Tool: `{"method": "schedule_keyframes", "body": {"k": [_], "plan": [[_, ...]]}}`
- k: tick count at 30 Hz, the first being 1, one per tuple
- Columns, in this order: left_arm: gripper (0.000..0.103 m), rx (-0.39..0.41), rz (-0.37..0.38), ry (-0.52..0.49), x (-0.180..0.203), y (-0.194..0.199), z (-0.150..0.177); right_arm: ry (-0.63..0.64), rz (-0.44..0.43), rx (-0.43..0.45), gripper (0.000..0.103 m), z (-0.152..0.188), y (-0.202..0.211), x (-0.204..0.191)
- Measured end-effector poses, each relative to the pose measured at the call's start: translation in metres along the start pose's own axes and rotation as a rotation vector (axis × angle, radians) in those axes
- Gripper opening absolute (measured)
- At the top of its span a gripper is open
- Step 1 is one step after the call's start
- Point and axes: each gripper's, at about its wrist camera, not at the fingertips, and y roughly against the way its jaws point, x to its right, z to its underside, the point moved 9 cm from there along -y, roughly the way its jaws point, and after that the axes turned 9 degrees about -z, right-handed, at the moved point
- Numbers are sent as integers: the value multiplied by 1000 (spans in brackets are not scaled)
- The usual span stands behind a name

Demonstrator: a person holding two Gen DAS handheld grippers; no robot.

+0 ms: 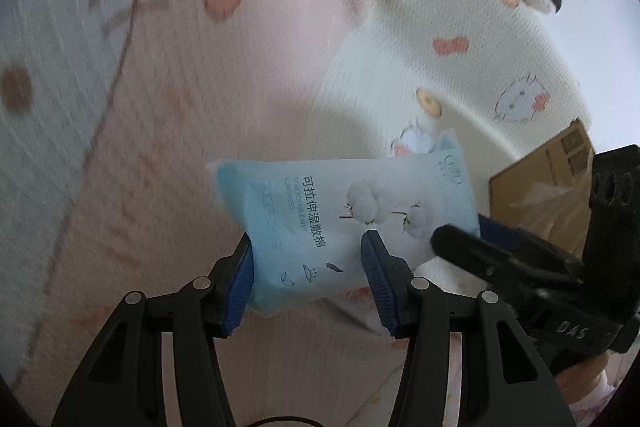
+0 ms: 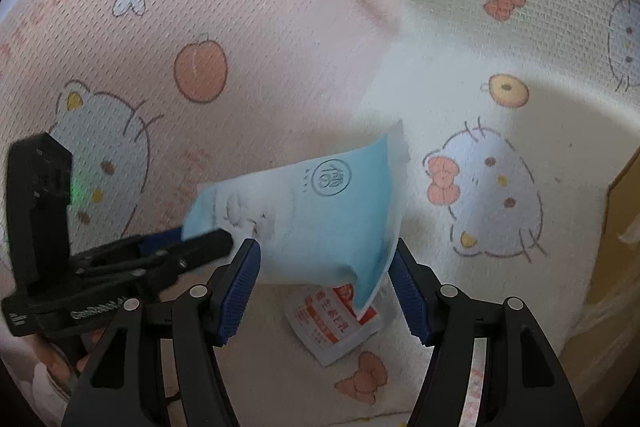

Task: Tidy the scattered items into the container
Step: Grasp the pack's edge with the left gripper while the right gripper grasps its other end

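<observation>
We have the blue wet-wipe pack [image 1: 320, 223] clamped between both grippers, left gripper [image 1: 308, 267] and right gripper [image 2: 324, 267], lifted over the cartoon-print blanket [image 2: 240, 27]. Cardboard box [image 1: 548, 183] sits just beside; red-white sachet [image 2: 332, 323] lies below.

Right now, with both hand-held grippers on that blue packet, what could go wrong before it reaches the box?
1. The blue packet is pinched from both ends by the left hand-held gripper and right hand-held gripper; pulling apart could tear it.
2. It sags and twists, so one pad could slip off.
3. The orange-and-white sachet lies right beneath and may be overlooked on the way to the cardboard box.
</observation>
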Motion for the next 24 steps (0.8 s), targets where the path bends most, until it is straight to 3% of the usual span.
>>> {"method": "schedule_keyframes", "body": {"k": [4,18,24], "plan": [[56,-63,-30,15,-5,-18,14,-7,-3,-31,63,13,-4,8],[57,-47,-38,-58,5,-5,12,-60,-96,-16,67,8,14,13],[57,-32,-13,-29,2,-4,8,-89,-44,4,69,-3,16,24]]}}
